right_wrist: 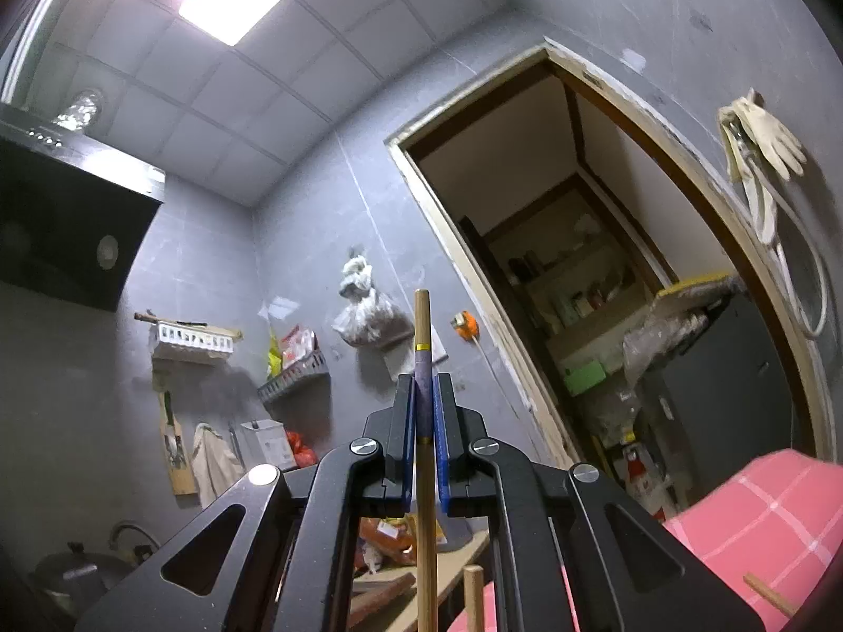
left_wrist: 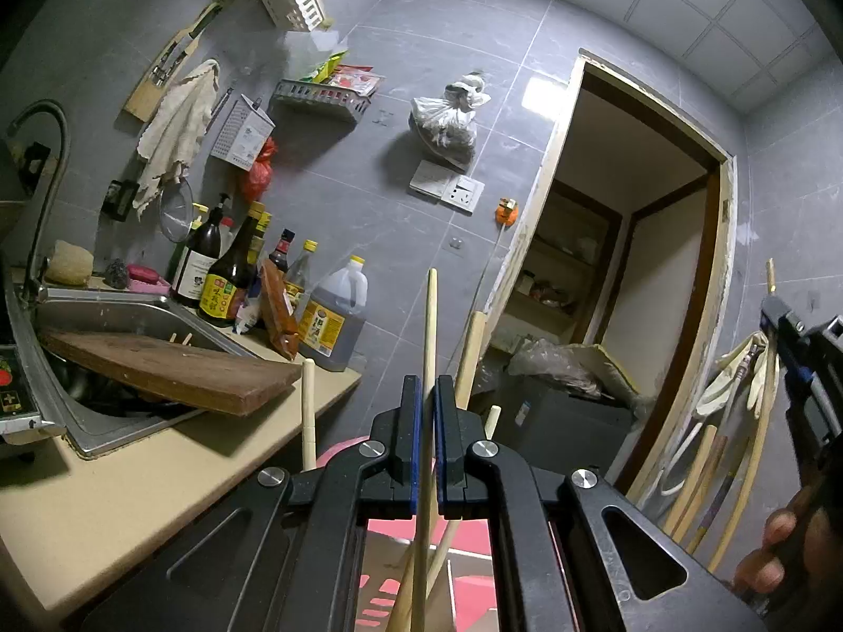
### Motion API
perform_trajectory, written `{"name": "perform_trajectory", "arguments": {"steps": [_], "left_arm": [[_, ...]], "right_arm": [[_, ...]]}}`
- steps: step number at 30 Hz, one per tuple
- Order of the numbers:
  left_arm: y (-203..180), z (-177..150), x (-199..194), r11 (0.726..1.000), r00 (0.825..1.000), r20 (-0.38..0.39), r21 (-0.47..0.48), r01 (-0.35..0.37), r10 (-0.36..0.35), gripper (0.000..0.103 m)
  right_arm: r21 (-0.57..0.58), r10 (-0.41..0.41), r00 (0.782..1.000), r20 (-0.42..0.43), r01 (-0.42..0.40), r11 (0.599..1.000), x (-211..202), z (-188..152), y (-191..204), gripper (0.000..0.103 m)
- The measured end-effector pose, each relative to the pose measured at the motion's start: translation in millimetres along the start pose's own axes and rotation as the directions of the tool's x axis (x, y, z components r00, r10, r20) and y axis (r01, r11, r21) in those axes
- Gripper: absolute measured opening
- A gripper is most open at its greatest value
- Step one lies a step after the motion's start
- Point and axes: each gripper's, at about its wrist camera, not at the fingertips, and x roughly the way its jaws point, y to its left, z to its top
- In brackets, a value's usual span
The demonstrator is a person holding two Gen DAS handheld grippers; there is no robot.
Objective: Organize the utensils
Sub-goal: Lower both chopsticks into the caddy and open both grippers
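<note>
At the bottom centre of the left wrist view, the left tongs (left_wrist: pixel 428 395) are clamped on a pale wooden chopstick (left_wrist: pixel 429 337) that runs upright between the blue pads and out past their tips. Just under them, at the lower middle, more pale chopsticks (left_wrist: pixel 309 411) stand in a pink container (left_wrist: pixel 337 450). At the right edge the right tongs (left_wrist: pixel 774 310) show with a stick tip poking above them, a hand (left_wrist: pixel 774 553) below. Left of centre lies the beige table (left_wrist: pixel 158 474), carrying a steel sink (left_wrist: pixel 131 316) with a wooden board (left_wrist: pixel 174 368) tilted across it; a cluster of sauce bottles (left_wrist: pixel 226 274) stands behind. Farther off, the grey tiled wall holds a hanging cloth (left_wrist: pixel 179 121) at upper left.

In the right wrist view, the right tongs (right_wrist: pixel 424 389) at lower centre are clamped on a darker chopstick (right_wrist: pixel 422 316) with a grey band, upright. A pink checked cloth (right_wrist: pixel 748 516) fills the lower right. Beyond stands an open doorway (right_wrist: pixel 579 263).
</note>
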Motion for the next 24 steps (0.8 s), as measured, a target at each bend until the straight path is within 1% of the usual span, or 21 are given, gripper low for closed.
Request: {"name": "perform_trajectory", "arguments": {"steps": [3, 7, 10, 18, 24], "left_arm": [[-1, -1, 1, 1.0, 1.0, -0.007, 0.002, 0.002, -0.002, 0.003], [-3, -3, 1, 1.0, 1.0, -0.01, 0.009, 0.003, -0.003, 0.003], [-3, -3, 2, 1.0, 1.0, -0.011, 0.006, 0.004, -0.003, 0.003], [-5, -4, 2, 1.0, 1.0, -0.017, 0.012, 0.006, -0.005, 0.003], [-5, -7, 2, 1.0, 0.999, -0.036, 0.025, 0.018, -0.017, 0.003]], "right_arm": [[-0.018, 0.001, 1.0, 0.028, -0.001, 1.0, -2, 4, 5, 0.005], [-0.057, -0.013, 0.999, 0.032, 0.014, 0.998, 1, -1, 9, 0.005], [-0.077, -0.021, 1.0, 0.016, 0.022, 0.997, 2, -9, 9, 0.005], [-0.082, -0.025, 0.999, -0.026, 0.023, 0.996, 2, -17, 5, 0.005], [-0.096, -0.017, 0.993, -0.116, 0.006, 0.995, -2, -25, 4, 0.005]]}}
